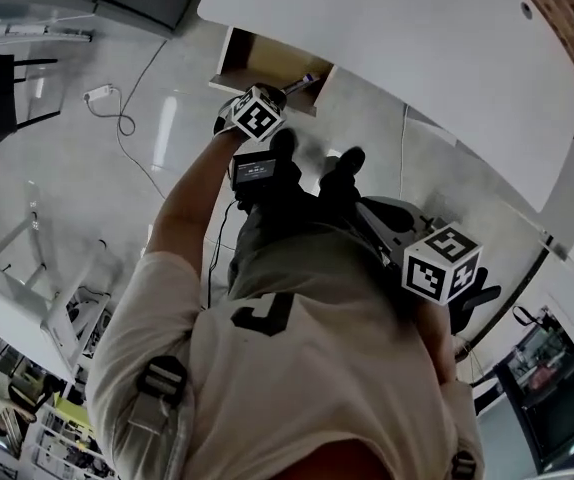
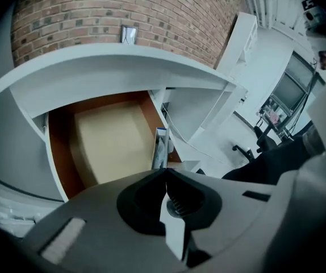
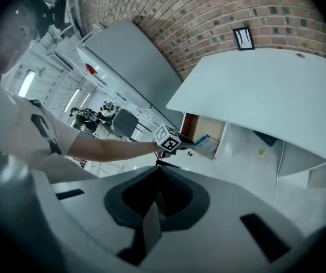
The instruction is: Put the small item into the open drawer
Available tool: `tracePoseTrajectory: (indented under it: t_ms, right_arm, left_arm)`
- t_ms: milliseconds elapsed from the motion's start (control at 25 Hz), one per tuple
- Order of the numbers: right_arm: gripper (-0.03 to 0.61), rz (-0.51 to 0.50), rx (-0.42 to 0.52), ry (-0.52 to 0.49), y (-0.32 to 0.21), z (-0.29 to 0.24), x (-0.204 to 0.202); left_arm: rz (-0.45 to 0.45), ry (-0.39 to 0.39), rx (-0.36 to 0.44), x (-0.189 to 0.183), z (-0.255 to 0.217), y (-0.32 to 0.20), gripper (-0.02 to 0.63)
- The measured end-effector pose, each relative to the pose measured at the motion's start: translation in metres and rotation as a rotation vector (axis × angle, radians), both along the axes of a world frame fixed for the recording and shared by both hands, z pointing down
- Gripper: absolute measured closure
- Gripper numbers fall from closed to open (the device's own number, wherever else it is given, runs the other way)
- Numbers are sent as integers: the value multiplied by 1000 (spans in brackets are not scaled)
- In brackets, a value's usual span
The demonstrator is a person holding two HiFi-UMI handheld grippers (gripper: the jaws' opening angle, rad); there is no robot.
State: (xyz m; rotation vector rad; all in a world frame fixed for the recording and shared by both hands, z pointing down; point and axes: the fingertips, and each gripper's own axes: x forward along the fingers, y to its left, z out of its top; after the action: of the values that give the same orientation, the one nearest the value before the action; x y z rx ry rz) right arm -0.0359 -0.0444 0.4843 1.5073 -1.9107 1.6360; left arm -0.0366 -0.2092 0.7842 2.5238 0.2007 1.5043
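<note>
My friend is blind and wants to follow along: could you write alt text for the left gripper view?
The left tongs, closed on a thin blue-and-white packet held edge-on, point down at an open drawer with brown walls and a tan floor. A white desktop curves above it, with a brick wall behind.

We wore a pale short-sleeved shirt with a dark printed mark, khaki trousers, black shoes and buckled shoulder straps.

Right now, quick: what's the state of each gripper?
Left gripper: closed on a thin blue-and-white packet.
Right gripper: closed, nothing between its jaws.
</note>
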Motion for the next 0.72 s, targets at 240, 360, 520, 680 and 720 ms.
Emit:
tracePoseTrajectory:
  t_ms: [240, 360, 520, 680, 720]
  right_arm:
    - [575, -11, -50, 26, 8, 11, -1]
    - [575, -21, -67, 27, 11, 15, -4]
    - [575, -33, -69, 26, 8, 17, -3]
    - [575, -53, -52, 36, 6, 17, -7]
    - [575, -58, -44, 39, 5, 16, -8]
  left_arm:
    - [74, -87, -13, -2, 36, 4, 607]
    - [97, -111, -32, -9, 46, 8, 606]
    - [55, -110, -48, -7, 48, 2, 606]
    - [41, -103, -57, -9, 43, 0, 575]
    - [39, -112, -61, -12, 42, 1, 519]
